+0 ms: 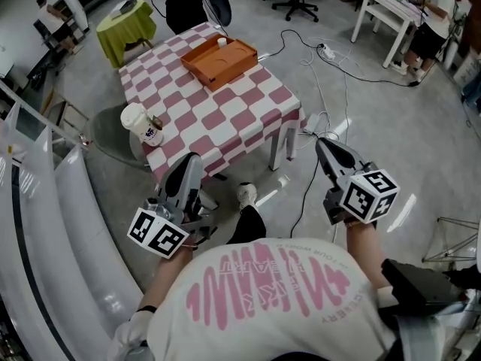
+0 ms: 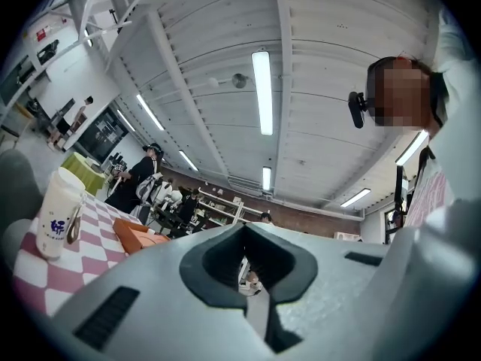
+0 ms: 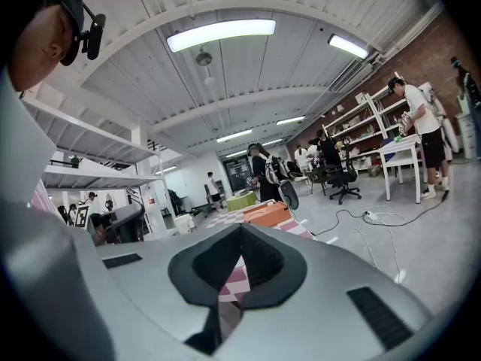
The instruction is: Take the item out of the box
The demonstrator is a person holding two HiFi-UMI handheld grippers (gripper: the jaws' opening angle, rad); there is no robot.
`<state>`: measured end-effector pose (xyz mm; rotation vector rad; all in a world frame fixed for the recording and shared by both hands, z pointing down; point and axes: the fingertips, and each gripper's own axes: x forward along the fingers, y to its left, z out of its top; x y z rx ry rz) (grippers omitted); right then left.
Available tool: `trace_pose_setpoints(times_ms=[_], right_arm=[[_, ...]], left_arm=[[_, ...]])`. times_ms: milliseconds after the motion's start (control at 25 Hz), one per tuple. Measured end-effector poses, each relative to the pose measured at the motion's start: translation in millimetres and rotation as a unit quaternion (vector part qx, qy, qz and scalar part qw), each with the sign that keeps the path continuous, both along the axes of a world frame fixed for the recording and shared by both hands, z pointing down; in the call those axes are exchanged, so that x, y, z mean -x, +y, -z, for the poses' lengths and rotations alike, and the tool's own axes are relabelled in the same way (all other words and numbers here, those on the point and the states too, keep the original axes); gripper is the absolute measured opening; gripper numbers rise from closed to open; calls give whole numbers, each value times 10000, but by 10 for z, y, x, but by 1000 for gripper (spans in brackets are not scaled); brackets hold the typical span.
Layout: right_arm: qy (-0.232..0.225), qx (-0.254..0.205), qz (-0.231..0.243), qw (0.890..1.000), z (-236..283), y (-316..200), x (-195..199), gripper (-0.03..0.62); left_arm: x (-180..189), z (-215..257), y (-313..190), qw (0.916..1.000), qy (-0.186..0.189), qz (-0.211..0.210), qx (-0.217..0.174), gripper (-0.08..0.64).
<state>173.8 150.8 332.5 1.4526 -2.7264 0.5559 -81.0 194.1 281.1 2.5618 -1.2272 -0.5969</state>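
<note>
topping checkered cloth [image 1: 218,119], shallow box [image 1: 214,64]

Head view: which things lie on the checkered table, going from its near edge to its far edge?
white lidded cup → orange box → small white item in the box's far corner

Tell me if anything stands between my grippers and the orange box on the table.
Nothing visible does. Only bare checkered cloth lies between the left gripper, the right gripper and the orange box. The white cup stands at the near left corner, left of that path.
</note>
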Motion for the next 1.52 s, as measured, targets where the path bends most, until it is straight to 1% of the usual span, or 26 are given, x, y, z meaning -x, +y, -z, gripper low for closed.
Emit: trace_pose_setpoints(times_ms=[240,480,880,1040,1240,1520], right_arm=[[93,6,46,9999,-13,-333,93,6],[39,4,78,10000,5,-743,150,6],[63,-42,16,10000,86,-1567,210,5],[67,-137,42,9999,232,-1919,267,6],[47,-372,64,9993,492,-2322,321,6],[-30,-441,82,9990,639,-2831,393,6]], left_arm=[[49,12,-371,10000,6,-23,-17,8],[62,17,-803,10000,32,-33,9,8],[110,179,-1679,9998,72,-108,-178,8],[133,279,-2071,9995,126,-136,-237,8],[93,449,-2512,9989,144,-273,-349,8],[159,540,-3064,9987,207,-366,-271,8]])
